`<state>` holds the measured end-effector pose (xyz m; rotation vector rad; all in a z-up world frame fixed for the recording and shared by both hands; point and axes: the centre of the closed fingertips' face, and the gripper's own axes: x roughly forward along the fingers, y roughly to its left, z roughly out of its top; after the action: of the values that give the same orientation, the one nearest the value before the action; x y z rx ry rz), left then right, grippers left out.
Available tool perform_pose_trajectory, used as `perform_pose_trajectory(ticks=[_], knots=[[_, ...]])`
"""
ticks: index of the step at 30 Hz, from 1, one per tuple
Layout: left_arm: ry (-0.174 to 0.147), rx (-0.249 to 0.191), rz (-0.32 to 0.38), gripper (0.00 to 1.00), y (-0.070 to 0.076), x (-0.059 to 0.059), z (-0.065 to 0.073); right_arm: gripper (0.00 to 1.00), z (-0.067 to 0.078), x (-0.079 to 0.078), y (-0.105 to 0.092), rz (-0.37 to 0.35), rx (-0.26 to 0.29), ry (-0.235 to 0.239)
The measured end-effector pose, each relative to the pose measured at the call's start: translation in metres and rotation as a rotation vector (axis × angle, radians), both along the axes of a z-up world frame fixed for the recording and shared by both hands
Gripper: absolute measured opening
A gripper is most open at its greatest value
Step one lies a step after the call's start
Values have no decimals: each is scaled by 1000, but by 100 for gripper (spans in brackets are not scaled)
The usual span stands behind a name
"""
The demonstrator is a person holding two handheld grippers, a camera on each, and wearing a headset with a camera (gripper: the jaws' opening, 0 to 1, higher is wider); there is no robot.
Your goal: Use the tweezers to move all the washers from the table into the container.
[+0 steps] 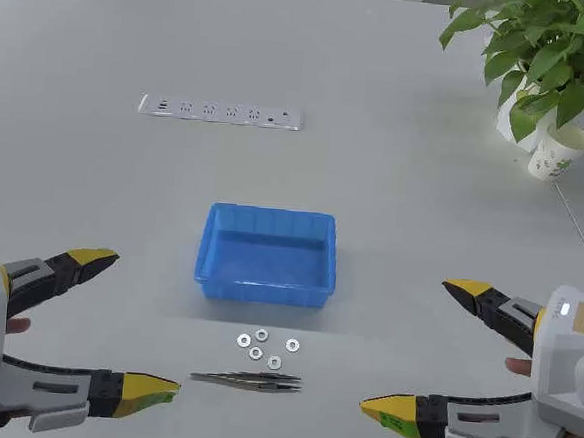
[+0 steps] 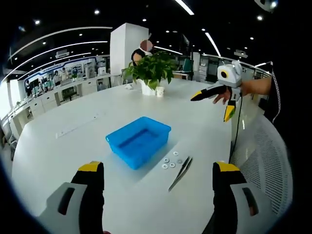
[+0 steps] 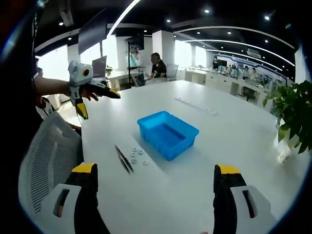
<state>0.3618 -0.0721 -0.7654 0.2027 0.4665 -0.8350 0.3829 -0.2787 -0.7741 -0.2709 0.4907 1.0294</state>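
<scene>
Five washers (image 1: 256, 353) lie loose on the table (image 1: 94, 185), lower centre of the head view. They sit just below the blue container (image 1: 267, 255) & just above the tweezers (image 1: 246, 379). The tweezers lie flat, running left-right, tips toward the right, near the washers; can't tell if they touch any. The container sits mid-frame, upright, open side up.

The left gripper (image 1: 148, 319) is at lower left, jaws spread wide, well apart from the tweezers. The right gripper (image 1: 403, 343) is at lower right, jaws also spread wide. Washers & tweezers lie betw. the two.

A power strip (image 1: 221, 112) lies upper left of centre, beyond the container. A plant (image 1: 550, 47) is in the upper right corner, w/ a paper cup (image 1: 557, 152) just beside its pot.

In the left gripper view the right gripper shows at upper right, held by a hand (image 2: 222, 95), jaws apart. In the right gripper view the left gripper shows at upper left, jaws apart, w/ a mesh chair (image 3: 44, 161) at lower left.
</scene>
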Motion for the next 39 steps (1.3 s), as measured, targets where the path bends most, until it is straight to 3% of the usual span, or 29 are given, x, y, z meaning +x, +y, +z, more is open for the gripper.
perform_pose_trajectory(ticks=[39], knots=[[-15,26,-15,98,4,2,5,99,0,1,-2,5,-10,-9]])
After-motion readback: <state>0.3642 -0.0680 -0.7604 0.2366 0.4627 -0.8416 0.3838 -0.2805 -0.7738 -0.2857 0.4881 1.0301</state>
